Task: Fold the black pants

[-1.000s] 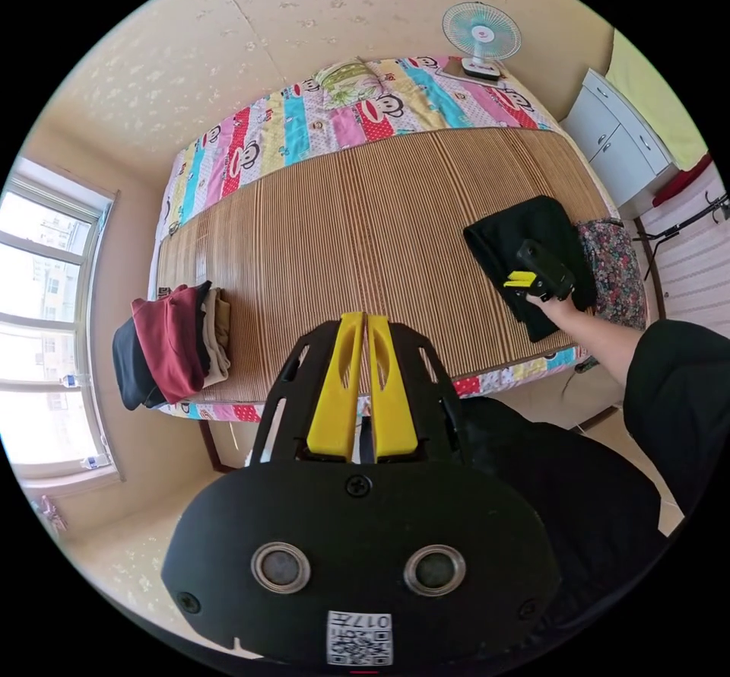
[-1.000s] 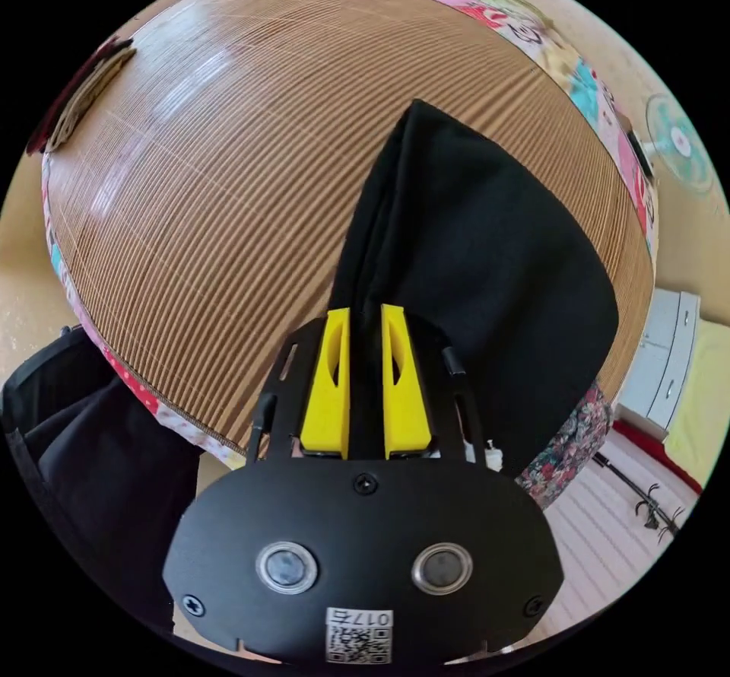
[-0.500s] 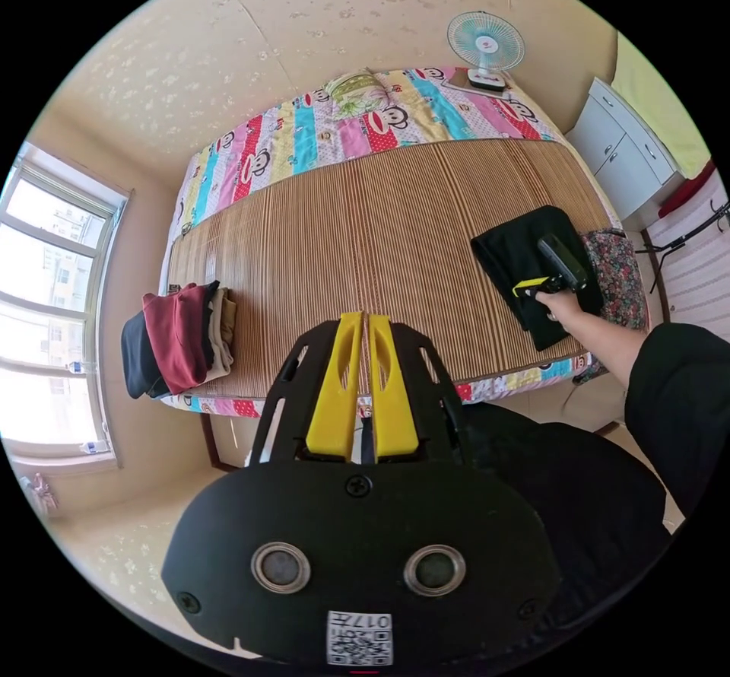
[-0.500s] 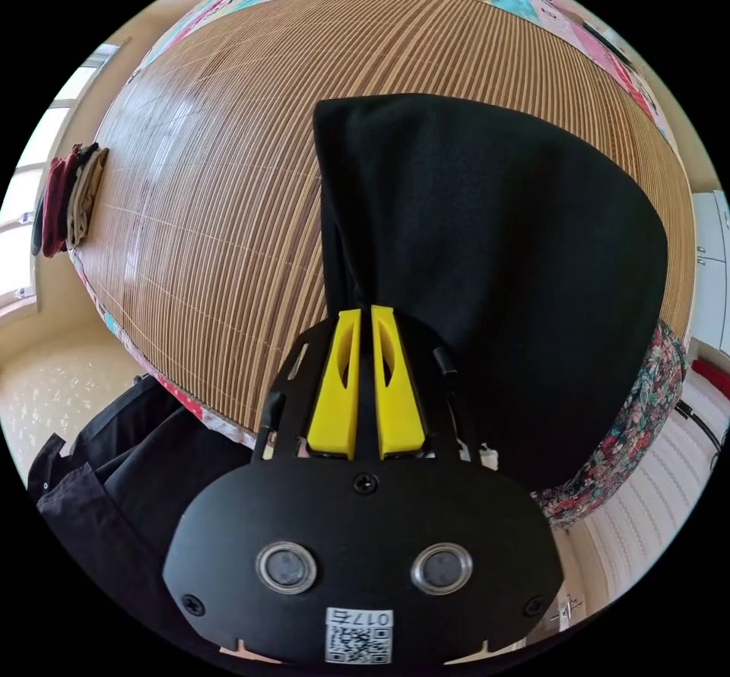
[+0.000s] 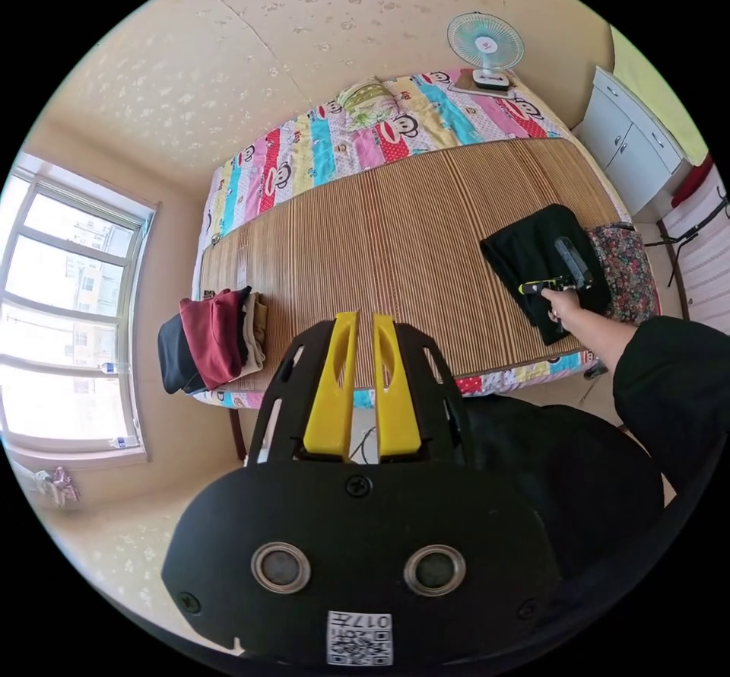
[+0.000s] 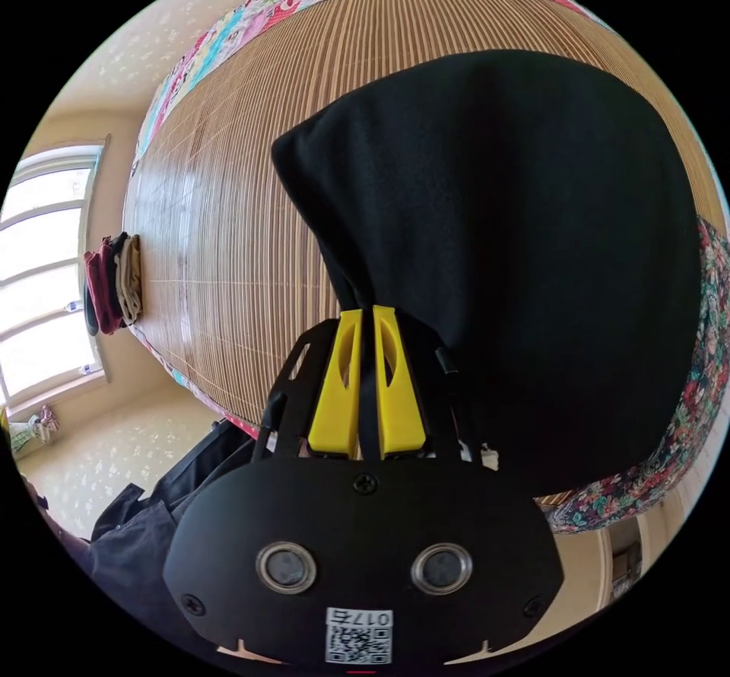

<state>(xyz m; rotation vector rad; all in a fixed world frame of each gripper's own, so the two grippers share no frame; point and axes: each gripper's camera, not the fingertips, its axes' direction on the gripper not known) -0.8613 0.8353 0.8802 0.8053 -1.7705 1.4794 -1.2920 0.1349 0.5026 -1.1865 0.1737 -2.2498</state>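
Observation:
The black pants (image 5: 525, 251) lie folded into a compact rectangle at the right end of the bamboo mat (image 5: 380, 228), near the bed's front edge. In the left gripper view a hand holds my right gripper (image 5: 541, 286) at the pants' near edge. In the right gripper view the pants (image 6: 517, 236) spread wide ahead, and my right gripper (image 6: 365, 313) is shut on their near corner, with black cloth pinched between the yellow jaws. My left gripper (image 5: 363, 318) hangs in the air in front of the bed, jaws a narrow gap apart with nothing between them.
A pile of folded clothes (image 5: 213, 327) sits at the mat's left end, seen small as the pile (image 6: 110, 289) by the window (image 5: 61, 312). A floral cloth (image 5: 627, 274) lies under the pants' right side. A fan (image 5: 485, 42) and a white cabinet (image 5: 631, 141) stand at the back right.
The right gripper's jaws closed on the pants' edge and the gripper rolled while staying there. The left gripper's jaws parted slightly. Both cameras shifted.

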